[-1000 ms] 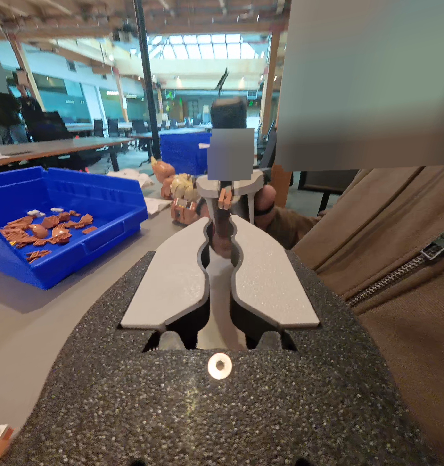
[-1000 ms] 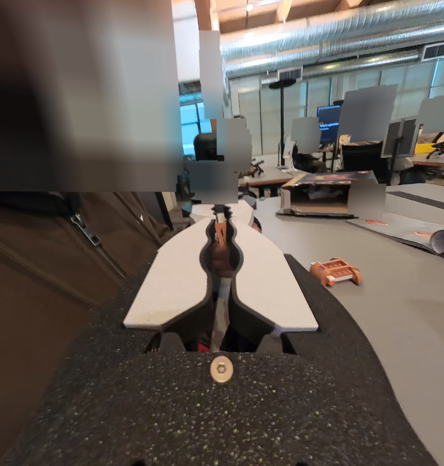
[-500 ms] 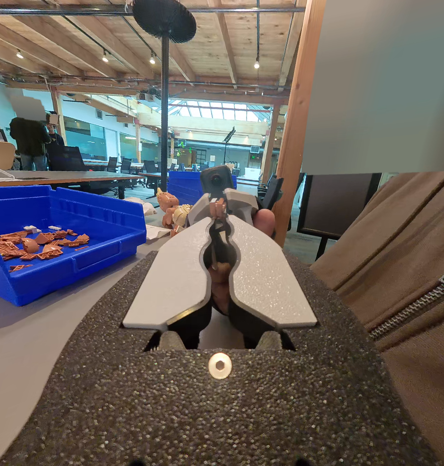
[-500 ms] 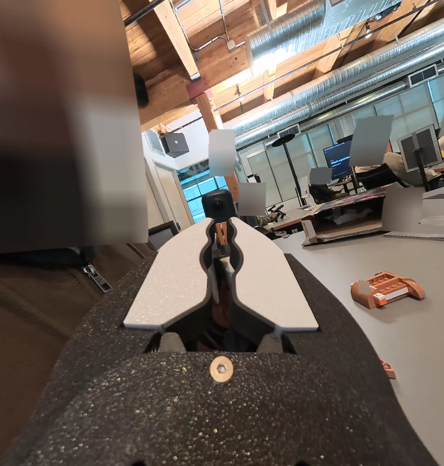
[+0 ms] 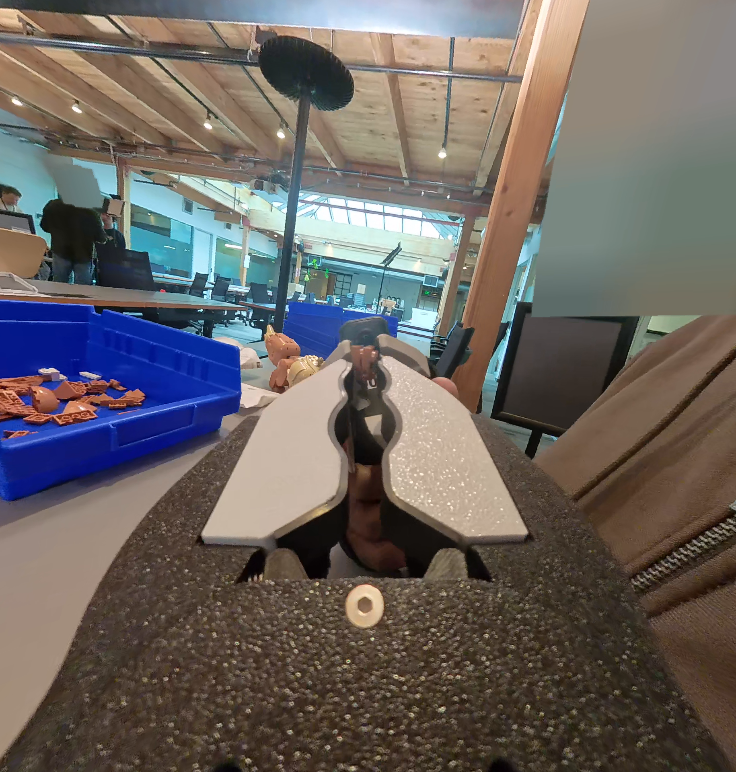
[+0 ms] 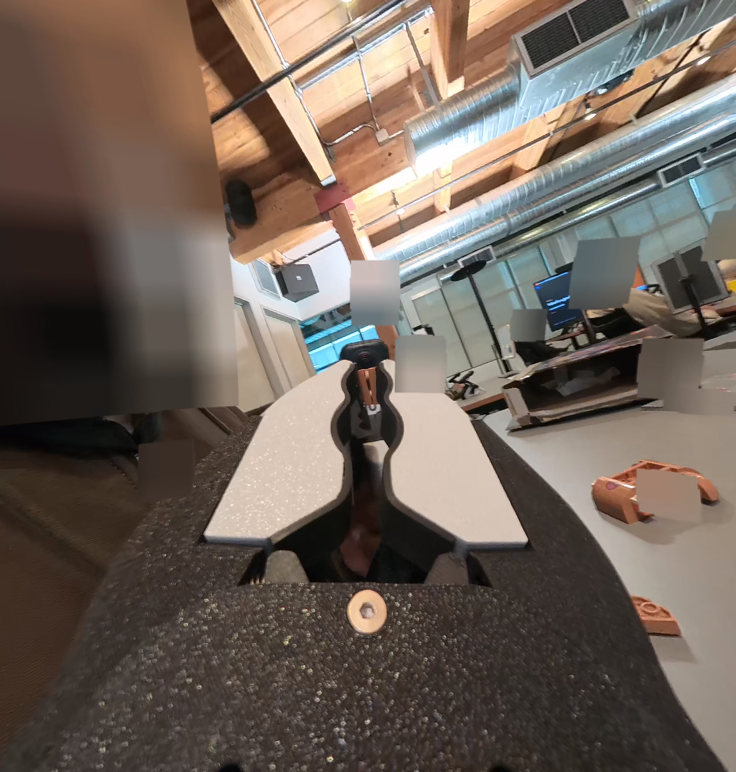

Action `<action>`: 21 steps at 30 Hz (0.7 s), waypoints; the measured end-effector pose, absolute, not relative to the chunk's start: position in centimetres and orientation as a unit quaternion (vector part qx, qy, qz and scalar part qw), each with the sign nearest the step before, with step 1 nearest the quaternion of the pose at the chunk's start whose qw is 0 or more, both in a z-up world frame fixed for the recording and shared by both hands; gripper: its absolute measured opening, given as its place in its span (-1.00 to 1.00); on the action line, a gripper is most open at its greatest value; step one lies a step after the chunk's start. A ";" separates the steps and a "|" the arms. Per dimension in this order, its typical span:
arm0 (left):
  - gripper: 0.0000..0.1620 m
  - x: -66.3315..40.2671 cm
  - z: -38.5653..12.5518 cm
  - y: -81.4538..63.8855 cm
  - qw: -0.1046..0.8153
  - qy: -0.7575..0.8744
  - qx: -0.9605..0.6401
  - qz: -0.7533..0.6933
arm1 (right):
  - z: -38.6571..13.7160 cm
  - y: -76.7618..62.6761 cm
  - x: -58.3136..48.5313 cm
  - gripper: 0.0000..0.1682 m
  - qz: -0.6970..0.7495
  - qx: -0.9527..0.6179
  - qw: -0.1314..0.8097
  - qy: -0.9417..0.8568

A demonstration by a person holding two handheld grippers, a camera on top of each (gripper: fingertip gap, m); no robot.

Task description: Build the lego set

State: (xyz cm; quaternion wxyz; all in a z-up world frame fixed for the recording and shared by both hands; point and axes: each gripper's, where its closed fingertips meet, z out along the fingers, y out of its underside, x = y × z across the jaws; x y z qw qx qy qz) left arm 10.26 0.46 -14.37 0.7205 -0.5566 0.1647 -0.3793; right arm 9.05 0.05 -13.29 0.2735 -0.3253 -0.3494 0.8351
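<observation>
Both tools, left tool (image 5: 364,367) and right tool (image 6: 368,376), now raised higher off the grey surface (image 6: 608,438), tip to tip, clamped on one small reddish-brown lego piece (image 6: 367,386), apparently mid-join.
</observation>
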 end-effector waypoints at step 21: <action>-0.90 10.6 -15.0 -0.1 0.772 0.270 -0.562 -0.125 | -14.3 -1.0 9.8 -0.87 0.730 -0.327 0.372 -0.471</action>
